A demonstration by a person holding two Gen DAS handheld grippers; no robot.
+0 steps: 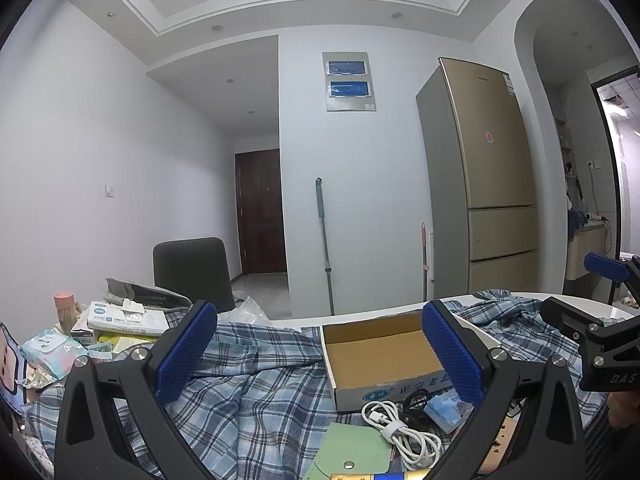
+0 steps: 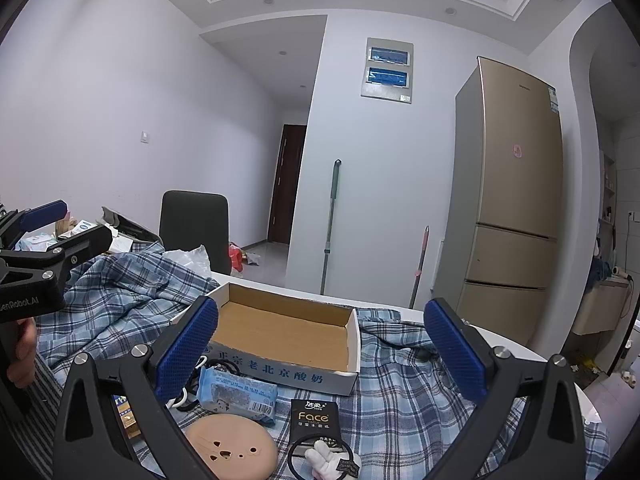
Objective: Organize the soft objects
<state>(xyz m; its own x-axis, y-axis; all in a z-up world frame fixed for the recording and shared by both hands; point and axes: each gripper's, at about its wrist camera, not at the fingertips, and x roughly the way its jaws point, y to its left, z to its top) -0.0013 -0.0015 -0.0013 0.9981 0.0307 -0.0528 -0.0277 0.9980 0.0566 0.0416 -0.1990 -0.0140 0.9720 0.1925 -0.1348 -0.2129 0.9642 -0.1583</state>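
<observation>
Both grippers hang above the cluttered table with their blue-padded fingers spread wide and nothing between them. The left gripper (image 1: 320, 350) looks straight across a blue plaid shirt (image 1: 248, 384) spread over the tabletop; the right gripper (image 2: 322, 350) hovers over the same cloth (image 2: 400, 396) from the other side. Just ahead of each, between the fingers, sits a shallow cardboard box (image 1: 372, 354), brown inside; its white front wall (image 2: 280, 372) carries blue Chinese print reading 正宗老北京酸奶.

Close under the right gripper, on the shirt, lie a pale blue tissue pack (image 2: 238, 394) by its left finger, a black packet (image 2: 315, 420) marked "Face" in gold with "TISSUE" beneath, a round tan piece (image 2: 232, 450) with small holes, and a black hair tie (image 2: 320, 456) with a white fuzzy charm. Under the left gripper lie a coiled white charging cable (image 1: 400, 430), a light blue packet (image 1: 444, 408) near its right finger, and a green pouch (image 1: 352, 454) with a snap.

Far to the left gripper's left, a white wipes pack (image 1: 128, 318) rests on a heap of packets, its writing too small to read. The body of the left gripper, seen from the right camera, bears "enRobot.AI" (image 2: 20, 304); the other's shows "DAS" (image 1: 620, 378). Beyond the table stand a dark chair (image 2: 194, 226) and a gold fridge (image 2: 512, 208).
</observation>
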